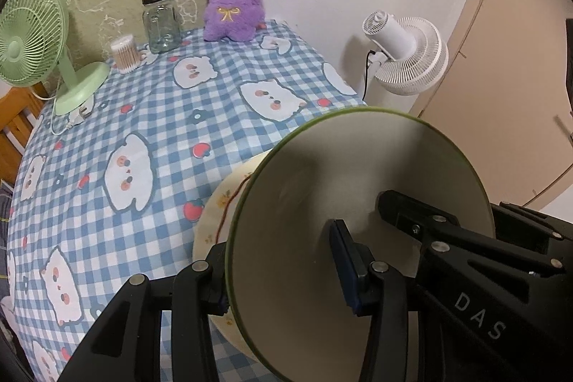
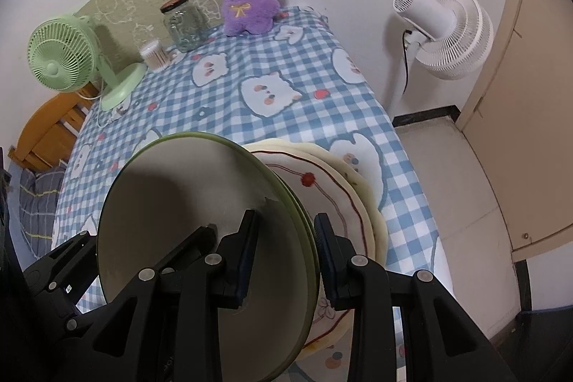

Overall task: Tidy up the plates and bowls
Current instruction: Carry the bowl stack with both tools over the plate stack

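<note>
Green-rimmed plate [image 2: 200,210] over cream plates [image 2: 343,188]

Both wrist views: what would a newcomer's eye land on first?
A green-rimmed bowl fills the foreground, tilted on edge, with the left gripper and right gripper each clamped on its rim. Just behind it, cream plates with a red wavy line sit stacked on the blue checked tablecloth. At the far wall, a purple plush toy stands out.

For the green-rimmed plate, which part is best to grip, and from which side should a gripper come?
Grip the thin rim of the green-rimmed plate, probably from the near edge, one finger on each face. The plate is tilted, so its rim is exposed there; both the left gripper and the right gripper clamp it so.
</note>
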Demonstrator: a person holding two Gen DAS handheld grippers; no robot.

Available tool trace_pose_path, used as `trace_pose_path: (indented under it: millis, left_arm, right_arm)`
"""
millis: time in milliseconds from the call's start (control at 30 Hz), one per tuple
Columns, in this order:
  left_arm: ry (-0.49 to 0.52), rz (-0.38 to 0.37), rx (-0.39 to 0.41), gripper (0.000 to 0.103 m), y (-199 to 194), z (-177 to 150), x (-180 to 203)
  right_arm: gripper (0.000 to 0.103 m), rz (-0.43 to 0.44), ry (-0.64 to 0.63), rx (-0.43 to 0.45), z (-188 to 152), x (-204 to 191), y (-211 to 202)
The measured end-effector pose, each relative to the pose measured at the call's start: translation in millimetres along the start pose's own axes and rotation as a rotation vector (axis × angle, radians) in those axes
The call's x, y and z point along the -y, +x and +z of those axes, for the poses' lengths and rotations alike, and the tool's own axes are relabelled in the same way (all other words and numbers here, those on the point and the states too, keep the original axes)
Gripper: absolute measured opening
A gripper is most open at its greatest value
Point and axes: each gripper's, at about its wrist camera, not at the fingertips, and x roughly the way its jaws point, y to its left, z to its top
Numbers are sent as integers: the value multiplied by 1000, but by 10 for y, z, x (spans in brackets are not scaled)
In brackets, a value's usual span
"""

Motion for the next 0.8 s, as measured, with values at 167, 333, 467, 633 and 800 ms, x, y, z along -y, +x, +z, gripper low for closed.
trace_pose_path:
  millis: [167,333,467,633,800]
  left_arm:
    - [22,14,11,45,29,14,55]
    - [29,14,13,45,84,64,57]
    - [40,18,17,45,132,87,62]
    - [38,14,16,45,182,112,44]
    - [22,-14,6,47,210,158,-22]
  right_arm:
    - [35,4,20,-10,10,72,56]
    - [35,5,27,-11,49,104,105]
    - [35,5,33,-11,80,121,146]
    - [35,6,37,-6,115,130,185]
    - [37,18,51,5,141,140,192]
